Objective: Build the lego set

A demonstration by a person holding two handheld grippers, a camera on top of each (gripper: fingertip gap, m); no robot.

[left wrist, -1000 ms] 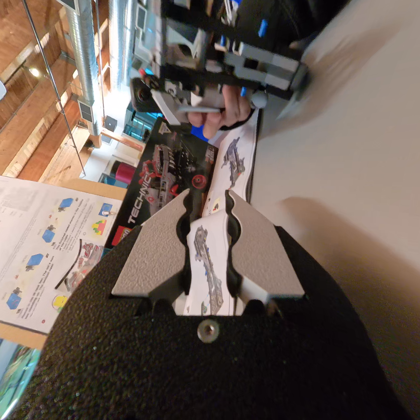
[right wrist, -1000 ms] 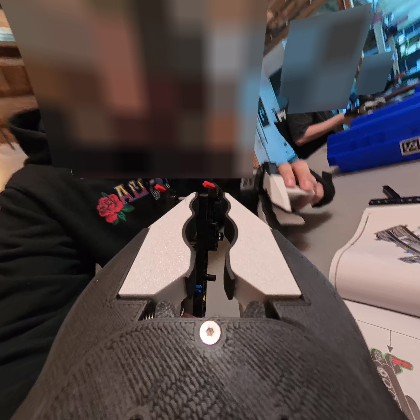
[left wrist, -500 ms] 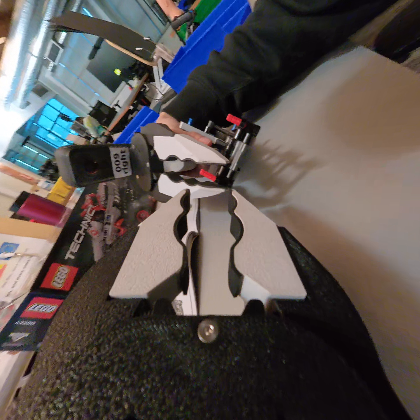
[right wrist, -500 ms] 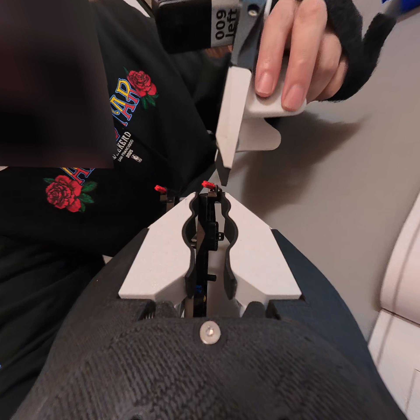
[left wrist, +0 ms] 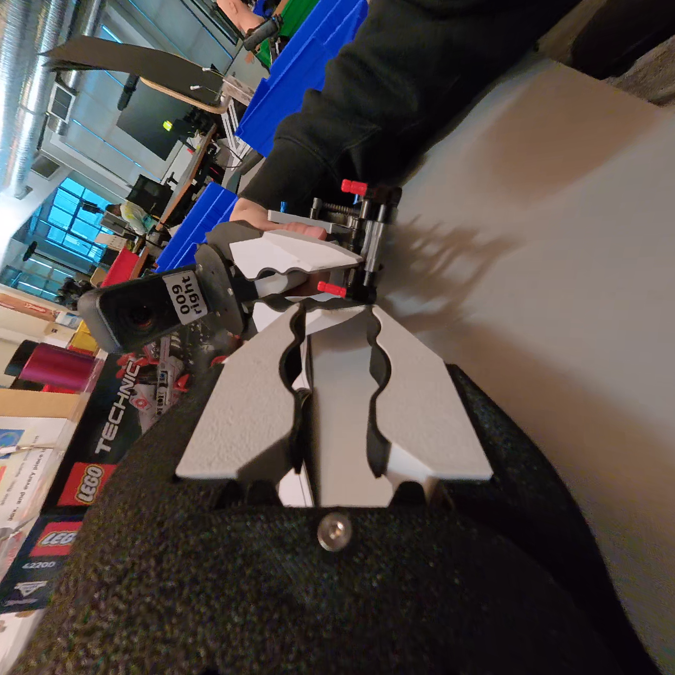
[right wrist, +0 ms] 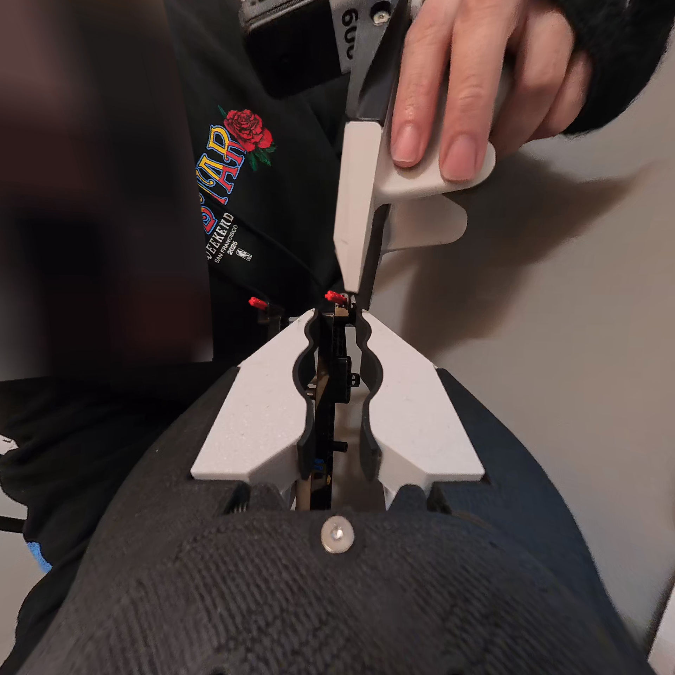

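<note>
My right gripper (right wrist: 338,314) is shut on a thin black Lego assembly (right wrist: 334,365) that stands on edge between its fingers. Two red pins (right wrist: 335,296) stick out at the assembly's far end. In the left wrist view the right gripper (left wrist: 347,270) holds the same black and grey assembly (left wrist: 369,226) just above the grey table (left wrist: 548,292). My left gripper (left wrist: 336,314) has its jaws apart with nothing between them. Its tips are right at the assembly's near red pin (left wrist: 330,288). In the right wrist view the left gripper (right wrist: 356,286) points down, with a hand (right wrist: 456,109) on it.
A black Lego box (left wrist: 120,401) lies to the left, beside a printed sheet (left wrist: 22,475) and a magenta cylinder (left wrist: 54,365). Blue bins (left wrist: 303,65) stand behind. A person's black sweatshirt (right wrist: 248,204) is close behind the assembly. A white booklet edge (right wrist: 664,639) shows at the lower right. Both grippers' tips are close together, under 4 cm apart.
My left gripper has swung away from the booklet and closed in on the assembly, its tips now at the red pin. The right gripper has kept hold of the assembly.
</note>
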